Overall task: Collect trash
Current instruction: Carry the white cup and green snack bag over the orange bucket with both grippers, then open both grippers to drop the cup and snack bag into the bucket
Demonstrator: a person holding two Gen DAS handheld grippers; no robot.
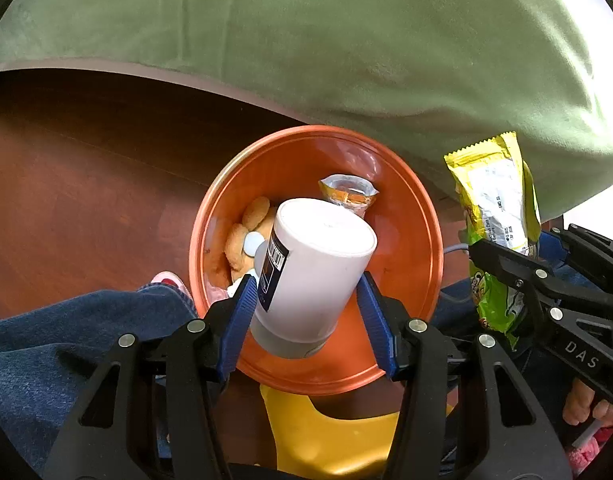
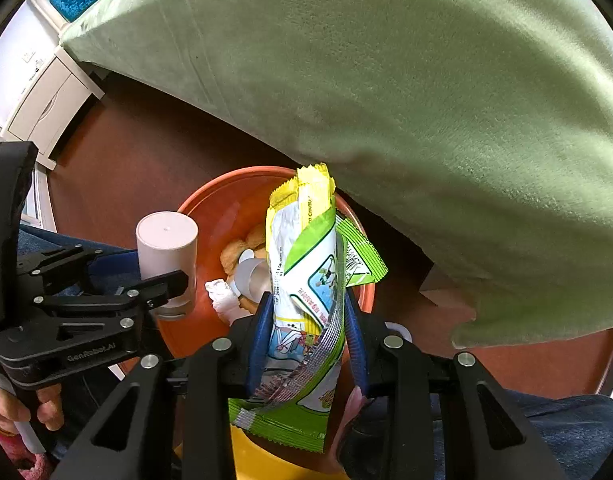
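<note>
A: Blue pads of the left gripper [image 1: 306, 320] clamp a white bottle [image 1: 314, 272] over the orange bin [image 1: 410, 216].
B: Right gripper [image 2: 306, 340] straddles the green wrapper [image 2: 302, 280], pads barely touching. Scraps already inside; both drops remain.

Both wrist cameras look steeply down, close above the orange bin [image 1: 410, 216]. They share it, and each probably sees the other gripper at its edge.

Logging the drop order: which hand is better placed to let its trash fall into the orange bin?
Probably left: its gripper holds the white plastic cylinder bottle directly over the round orange bin; the right's green-yellow snack wrapper hangs beside the rim.
</note>
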